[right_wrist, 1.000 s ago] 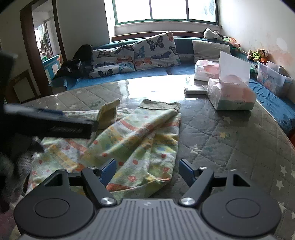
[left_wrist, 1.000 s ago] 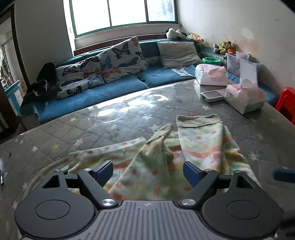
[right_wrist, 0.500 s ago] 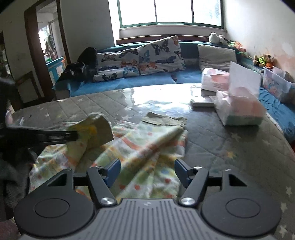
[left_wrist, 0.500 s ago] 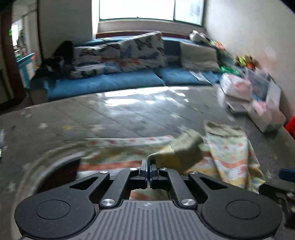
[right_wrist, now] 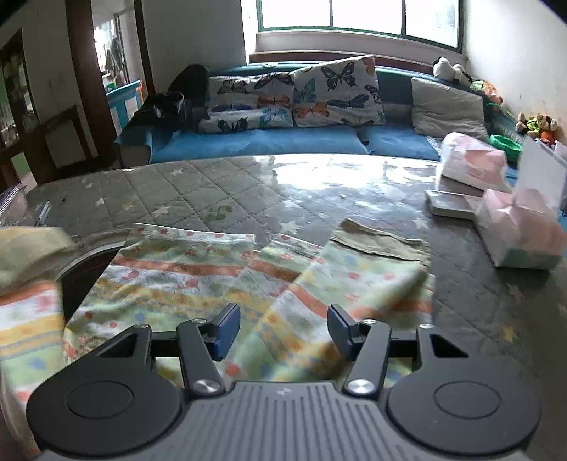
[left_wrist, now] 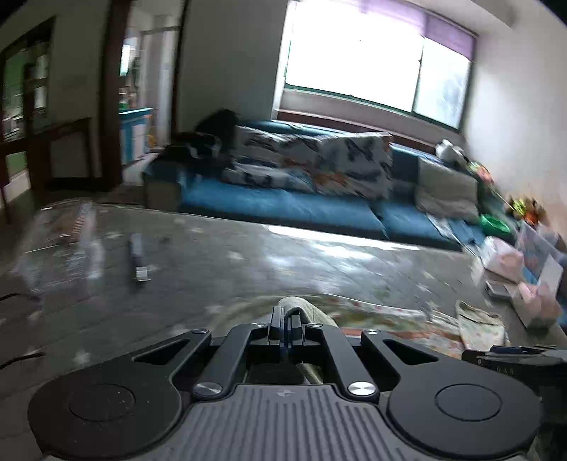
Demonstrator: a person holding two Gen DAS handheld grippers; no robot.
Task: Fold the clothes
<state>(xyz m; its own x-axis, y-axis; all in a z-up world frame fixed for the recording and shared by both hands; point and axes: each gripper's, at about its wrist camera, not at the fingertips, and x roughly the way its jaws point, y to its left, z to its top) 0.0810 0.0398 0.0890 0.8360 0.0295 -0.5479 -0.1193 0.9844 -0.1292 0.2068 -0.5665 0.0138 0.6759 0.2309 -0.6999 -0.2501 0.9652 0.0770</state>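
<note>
Closest in, the left gripper point(left_wrist: 285, 328) is clamped tight on the olive cuff of the striped pants point(right_wrist: 198, 280), with that bit of fabric lifted off the table. The left view is pretty smeared, so detail there is rough.

The right gripper point(right_wrist: 280, 328) has its jaws apart and they've just been closing in. The cloth lies under and between the blue pads point(right_wrist: 226, 328), but they aren't pressing on anything.

The pants themselves (pastel stripes with little red dots) are spread rumpled across the near part of the quilted star-print table point(right_wrist: 198, 191), one leg's olive hem pointing away toward the far side.

Further right sit pink tissue packs point(right_wrist: 471, 165) and a flat grey box point(right_wrist: 450, 205). Behind the table runs a blue sofa point(right_wrist: 269, 142) with butterfly pillows point(right_wrist: 333, 92) under the window point(right_wrist: 358, 14).
</note>
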